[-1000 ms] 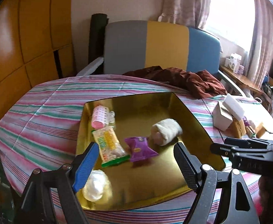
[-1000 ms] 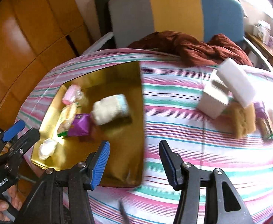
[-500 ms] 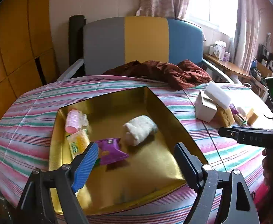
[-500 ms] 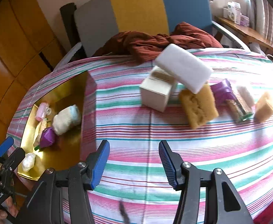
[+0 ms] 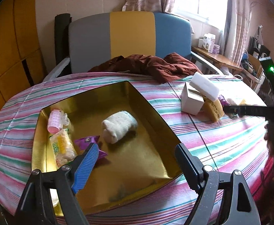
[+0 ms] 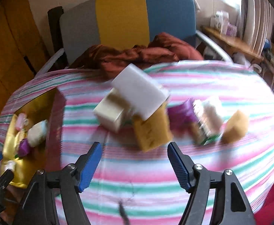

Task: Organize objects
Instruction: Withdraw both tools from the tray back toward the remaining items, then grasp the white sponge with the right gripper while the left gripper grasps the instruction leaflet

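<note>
A gold tray (image 5: 152,110) on the striped table holds a white rolled sock (image 5: 119,126), a pink roller (image 5: 54,119), a yellow snack pack (image 5: 62,149) and a purple packet (image 5: 89,142). My left gripper (image 5: 135,154) is open and empty over the tray's near side. My right gripper (image 6: 134,157) is open and empty above the cloth, just in front of a yellow sponge (image 6: 152,131). Behind it lie a white box (image 6: 111,112), a white block (image 6: 139,91), a purple packet (image 6: 181,113), a snack pack (image 6: 208,123) and a second sponge (image 6: 235,126). The right view is blurred.
A brown garment (image 5: 148,66) lies at the table's far edge against a grey, yellow and blue chair (image 5: 131,37). The tray (image 6: 24,112) shows at the left of the right wrist view. A wooden wall (image 5: 11,43) stands at left, a cluttered shelf (image 5: 215,56) at right.
My right gripper has swung right from over the tray to the pile of loose objects and moved closer to them. My left gripper has shifted slightly over the tray. Both stay open.
</note>
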Demonstrator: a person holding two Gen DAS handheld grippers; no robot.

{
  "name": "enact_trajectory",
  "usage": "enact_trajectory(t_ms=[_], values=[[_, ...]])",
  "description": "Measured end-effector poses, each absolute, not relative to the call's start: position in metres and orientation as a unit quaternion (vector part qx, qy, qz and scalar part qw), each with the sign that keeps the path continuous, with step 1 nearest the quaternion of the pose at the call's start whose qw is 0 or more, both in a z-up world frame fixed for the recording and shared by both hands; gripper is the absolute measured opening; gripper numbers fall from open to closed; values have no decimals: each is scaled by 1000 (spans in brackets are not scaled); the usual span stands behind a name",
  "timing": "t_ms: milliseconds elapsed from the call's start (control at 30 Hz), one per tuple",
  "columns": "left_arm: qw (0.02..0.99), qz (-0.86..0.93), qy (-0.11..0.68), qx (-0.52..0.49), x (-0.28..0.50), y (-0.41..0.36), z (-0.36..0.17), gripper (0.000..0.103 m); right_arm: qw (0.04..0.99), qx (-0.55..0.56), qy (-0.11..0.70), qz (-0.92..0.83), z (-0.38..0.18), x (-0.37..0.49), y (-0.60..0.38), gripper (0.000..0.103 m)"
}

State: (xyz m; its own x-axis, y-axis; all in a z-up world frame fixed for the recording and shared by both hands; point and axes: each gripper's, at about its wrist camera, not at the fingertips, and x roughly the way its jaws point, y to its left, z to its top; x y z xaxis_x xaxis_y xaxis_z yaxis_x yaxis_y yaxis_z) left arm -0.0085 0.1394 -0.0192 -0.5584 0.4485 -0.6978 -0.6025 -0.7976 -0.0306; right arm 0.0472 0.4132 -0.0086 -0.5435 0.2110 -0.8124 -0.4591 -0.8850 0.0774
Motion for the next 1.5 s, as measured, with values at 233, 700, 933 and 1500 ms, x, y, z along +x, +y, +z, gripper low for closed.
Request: enact_trajectory(t_ms=[233, 700, 933, 1500], values=[[306, 872, 107, -367, -9, 145, -22, 84, 190, -448, 29, 873, -3, 1, 432, 77], [311, 865, 98, -382, -23, 152, -27, 84, 143, -517, -86, 839, -43, -58, 436, 62], [321, 863, 107, -375, -26, 170, -21, 84, 154, -458, 33, 875, -20, -23, 456, 61], [382, 833, 179, -358, -51, 303, -13, 86, 169, -348, 204, 899, 1, 30, 506, 61]])
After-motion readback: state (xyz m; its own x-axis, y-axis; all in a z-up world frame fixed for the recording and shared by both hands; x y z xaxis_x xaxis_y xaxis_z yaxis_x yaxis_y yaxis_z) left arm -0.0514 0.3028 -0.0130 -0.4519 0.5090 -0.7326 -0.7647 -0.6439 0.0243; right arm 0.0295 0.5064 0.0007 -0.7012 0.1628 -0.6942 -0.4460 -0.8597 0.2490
